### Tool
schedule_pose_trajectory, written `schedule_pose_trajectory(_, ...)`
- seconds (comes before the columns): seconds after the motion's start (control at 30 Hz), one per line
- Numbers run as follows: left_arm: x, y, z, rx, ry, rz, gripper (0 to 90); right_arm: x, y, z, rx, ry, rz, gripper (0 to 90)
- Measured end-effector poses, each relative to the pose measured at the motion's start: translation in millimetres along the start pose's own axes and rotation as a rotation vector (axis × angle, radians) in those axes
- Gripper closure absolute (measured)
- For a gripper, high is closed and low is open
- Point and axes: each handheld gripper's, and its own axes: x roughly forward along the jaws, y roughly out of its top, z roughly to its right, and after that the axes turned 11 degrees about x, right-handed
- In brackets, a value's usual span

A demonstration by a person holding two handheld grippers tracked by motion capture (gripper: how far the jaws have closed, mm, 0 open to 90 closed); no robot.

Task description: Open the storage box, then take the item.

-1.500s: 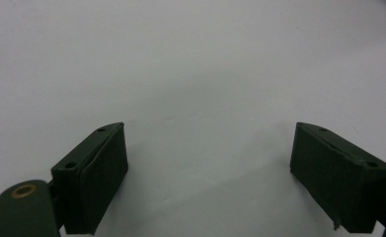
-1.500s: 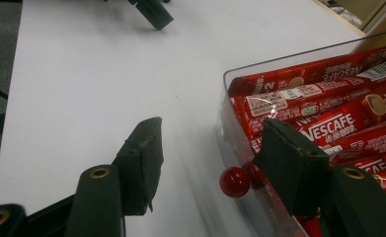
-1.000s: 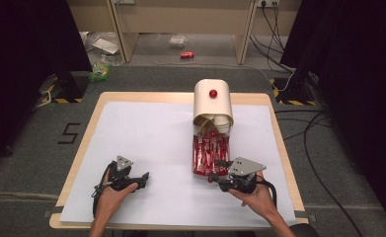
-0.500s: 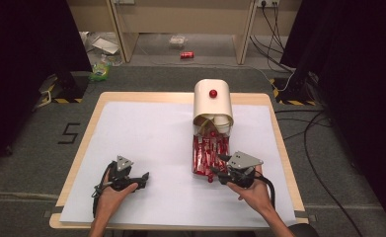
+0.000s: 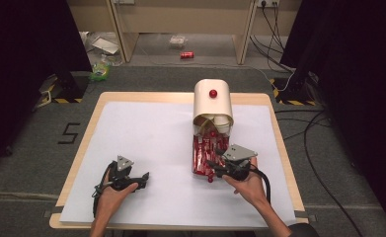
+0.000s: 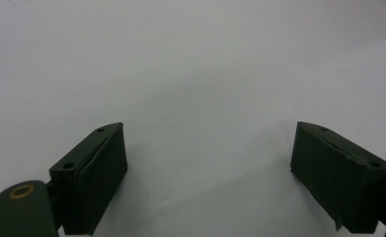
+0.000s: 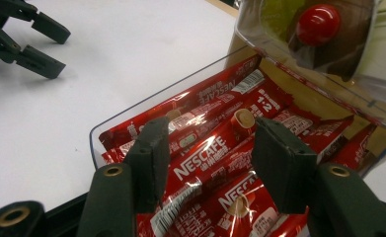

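the right gripper (image 5: 214, 167) is at the near end of a clear tray (image 7: 146, 106) that is full of red nescafe sachets (image 7: 208, 153). in the right gripper view its two black jaws stand half open above the pile, one on each side of a sachet that lies along the tray, and the pads (image 7: 151, 158) do not press on it, so nothing is held. whether the tips touch the sachets under them i cannot tell. in the high view the tray lies on the white sheet (image 5: 151, 143) that covers the table (image 5: 94, 106), on the person's right side of it, and it runs from the gripper away to a cream dispenser (image 5: 212, 101) with a red knob (image 5: 213, 93). the far end of the tray is under the open mouth of this dispenser. the right hand (image 5: 245, 185) holds the gripper from behind, with the grey three-cornered plate on top. the left gripper (image 5: 142, 178) rests low on the white sheet at the near left, well apart from the tray, in the left hand (image 5: 112, 190). in the left gripper view its jaws are wide open, with bare white sheet between them.
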Motion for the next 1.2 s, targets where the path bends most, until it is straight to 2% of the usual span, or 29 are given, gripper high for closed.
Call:
schedule_pose_trajectory(0.3,0.0,0.0,0.0,0.000,0.000,0.000,13.1,11.7,2.5,-0.4,0.032,-0.025,-0.040,49.6)
schedule_pose_trajectory(0.57,0.0,0.0,0.0,0.001,0.000,0.000,13.1,16.2,4.9,0.4,0.053,-0.021,-0.047,50.3)
schedule_pose_trajectory(0.97,-0.1,-0.2,-0.3,-0.001,-0.003,0.002,13.1,16.3,5.4,1.1,0.063,-0.032,-0.042,55.1)
schedule_pose_trajectory(1.2,-0.1,-0.2,-0.2,-0.001,-0.002,0.003,13.1,18.3,3.7,-3.2,0.035,-0.058,-0.059,61.7)
